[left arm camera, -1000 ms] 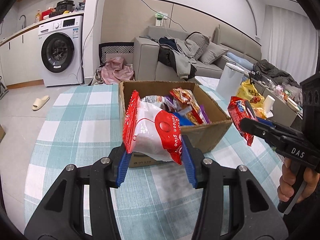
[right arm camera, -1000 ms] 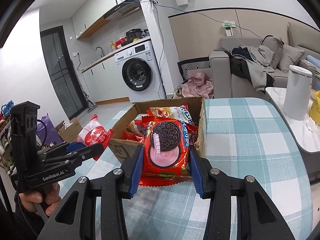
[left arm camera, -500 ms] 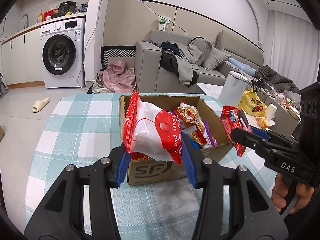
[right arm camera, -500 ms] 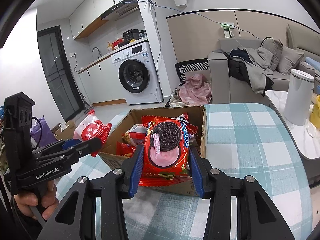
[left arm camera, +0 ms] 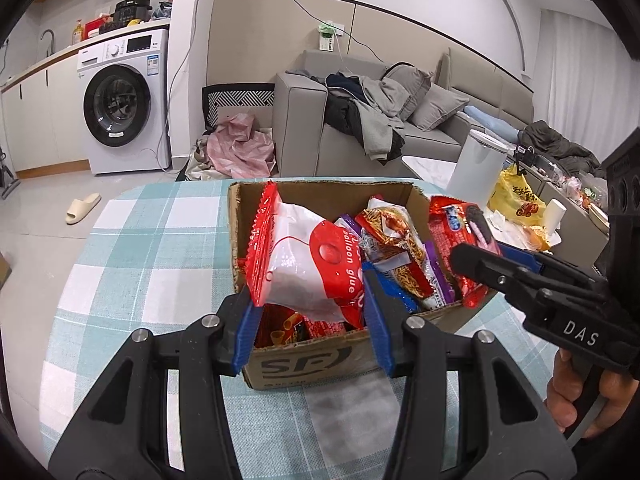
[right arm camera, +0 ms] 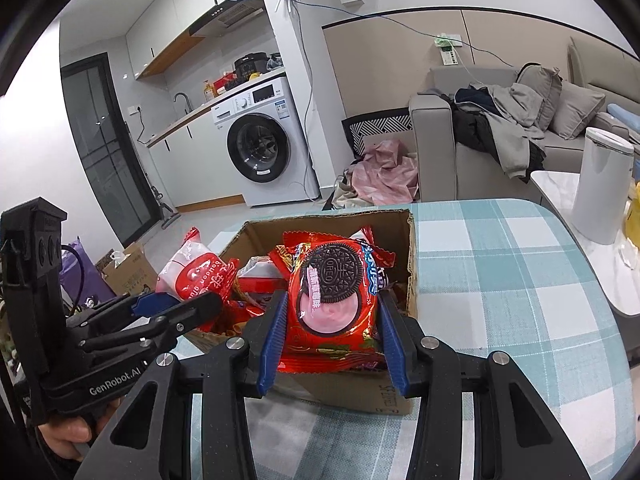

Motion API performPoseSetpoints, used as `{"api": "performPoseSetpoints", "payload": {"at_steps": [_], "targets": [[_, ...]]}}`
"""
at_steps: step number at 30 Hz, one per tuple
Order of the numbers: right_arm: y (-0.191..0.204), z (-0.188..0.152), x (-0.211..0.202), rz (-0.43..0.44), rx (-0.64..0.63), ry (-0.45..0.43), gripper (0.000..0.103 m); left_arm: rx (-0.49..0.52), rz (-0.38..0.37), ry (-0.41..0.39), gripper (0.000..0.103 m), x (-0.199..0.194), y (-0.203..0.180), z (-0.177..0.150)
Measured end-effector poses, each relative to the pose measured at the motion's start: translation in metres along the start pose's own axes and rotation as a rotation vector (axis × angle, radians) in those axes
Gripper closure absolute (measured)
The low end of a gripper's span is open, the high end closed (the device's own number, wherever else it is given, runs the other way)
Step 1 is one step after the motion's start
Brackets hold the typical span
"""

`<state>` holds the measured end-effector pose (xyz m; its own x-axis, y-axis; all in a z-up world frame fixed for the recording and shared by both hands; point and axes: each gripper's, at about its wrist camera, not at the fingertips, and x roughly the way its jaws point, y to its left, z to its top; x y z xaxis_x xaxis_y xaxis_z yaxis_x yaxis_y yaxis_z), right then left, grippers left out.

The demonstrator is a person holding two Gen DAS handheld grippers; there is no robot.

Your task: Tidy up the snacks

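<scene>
Only leftward: yellow bag [left arm camera: 518, 200] beyond cardboard box [left arm camera: 320, 364].

The red-and-white pouch [left arm camera: 304, 264] hides the left-hand snacks in the cardboard box [left arm camera: 320, 360]; its lower edge is hidden between the blue pads [left arm camera: 244, 332]. The Oreo packet [right arm camera: 332, 300] covers most of the box's contents in the right wrist view. The hand [left arm camera: 580, 396] holding the right gripper [left arm camera: 476, 256] is cut off at the picture's edge. The print on the yellow bag [left arm camera: 518, 200] is too small to read.
</scene>
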<state>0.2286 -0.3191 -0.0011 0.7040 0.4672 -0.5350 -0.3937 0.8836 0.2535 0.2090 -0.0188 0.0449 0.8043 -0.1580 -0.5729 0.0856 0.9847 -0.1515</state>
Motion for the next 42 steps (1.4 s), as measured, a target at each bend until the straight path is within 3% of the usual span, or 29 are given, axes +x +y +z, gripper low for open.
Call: {"api": "performPoseSetpoints", "payload": {"at_steps": [19, 26, 29, 33, 35, 42], "targets": [[-0.002, -0.003, 0.026, -0.039, -0.028, 0.035, 0.056, 0.023, 0.018, 0.03, 0.057, 0.03, -0.001, -0.006], [-0.002, -0.004, 0.013, -0.026, -0.057, -0.009, 0.028, 0.041, 0.021, 0.022, 0.036, 0.021, -0.001, -0.006], [-0.005, -0.004, 0.004, -0.021, -0.061, -0.027, 0.015, 0.04, 0.039, 0.004, 0.017, 0.011, 0.001, -0.007], [-0.011, -0.003, -0.009, -0.008, -0.041, -0.05, 0.008, 0.016, 0.043, -0.016, 0.003, -0.005, 0.01, -0.007], [-0.014, -0.004, -0.013, -0.007, -0.031, -0.052, 0.002, 0.01, 0.054, -0.03, 0.001, -0.012, 0.013, -0.009], [-0.014, -0.01, -0.028, 0.001, -0.029, -0.079, 0.001, 0.009, 0.052, -0.073, 0.001, -0.041, 0.023, -0.018]]}}
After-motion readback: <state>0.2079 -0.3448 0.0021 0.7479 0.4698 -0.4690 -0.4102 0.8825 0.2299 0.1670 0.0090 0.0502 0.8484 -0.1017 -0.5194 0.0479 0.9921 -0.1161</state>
